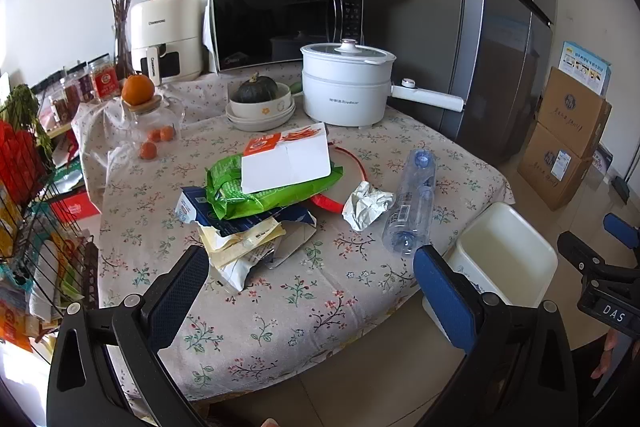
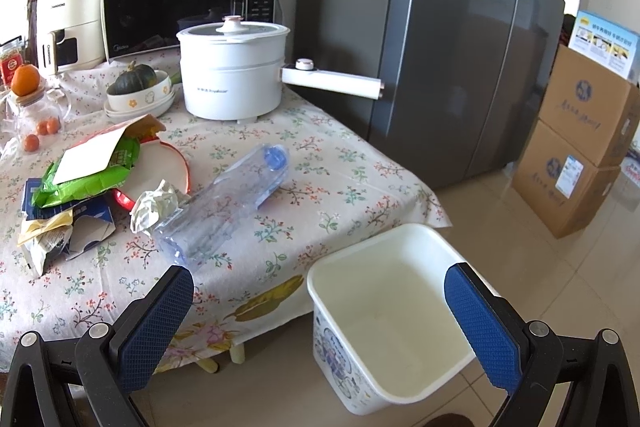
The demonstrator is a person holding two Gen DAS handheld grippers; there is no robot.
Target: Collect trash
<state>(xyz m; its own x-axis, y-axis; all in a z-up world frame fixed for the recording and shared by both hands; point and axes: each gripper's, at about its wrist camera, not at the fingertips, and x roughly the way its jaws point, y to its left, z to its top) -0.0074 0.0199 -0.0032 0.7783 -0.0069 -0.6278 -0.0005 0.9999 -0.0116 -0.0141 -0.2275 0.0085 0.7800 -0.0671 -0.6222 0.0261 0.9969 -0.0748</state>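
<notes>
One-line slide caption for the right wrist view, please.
Open right gripper hovers over table edge, facing empty plastic bottle, crumpled paper and empty white bin.

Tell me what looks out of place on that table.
A clear plastic bottle lies on its side, a crumpled paper wad touching it, beside a heap of torn wrappers. The white bin on the floor looks empty.

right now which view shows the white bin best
The right wrist view: the white bin sits whole between the open fingers, inside visibly empty. The left wrist view catches it at the right, partly behind a finger.
</notes>
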